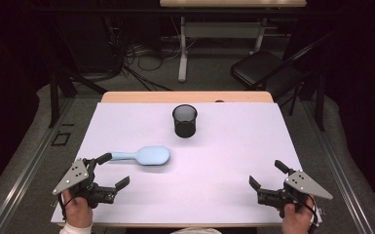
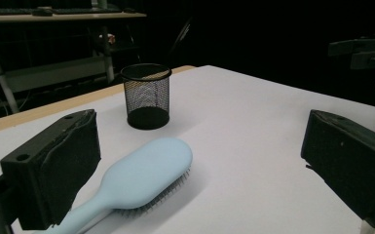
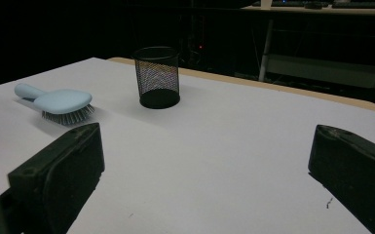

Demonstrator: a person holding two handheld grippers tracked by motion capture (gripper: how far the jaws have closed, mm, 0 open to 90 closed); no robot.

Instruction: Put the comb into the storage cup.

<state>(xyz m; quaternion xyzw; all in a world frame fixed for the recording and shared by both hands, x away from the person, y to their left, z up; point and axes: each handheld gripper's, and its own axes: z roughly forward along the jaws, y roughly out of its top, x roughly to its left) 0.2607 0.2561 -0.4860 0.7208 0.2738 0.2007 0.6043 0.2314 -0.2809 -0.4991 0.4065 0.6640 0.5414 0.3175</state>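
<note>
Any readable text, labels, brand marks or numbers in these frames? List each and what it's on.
None readable. The light blue hairbrush, the black mesh cup and the white table cover show no print. The grey plates on the left gripper and right gripper bear only holes.

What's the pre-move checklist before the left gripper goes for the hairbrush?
1. Left gripper open and empty: ok, jaws stand wide apart with nothing between them.
2. Right gripper clear of the path: ok, open and empty near the table's right front.
3. Hairbrush reachable: ok, lies flat, bristles down, handle toward the left gripper.
4. Handle free to grasp: ok, nothing on or against it.
5. Mesh cup upright and apart from the brush: ok.
6. Cup empty: ok, its bottom shows bare through the mesh in the gripper views.
</note>
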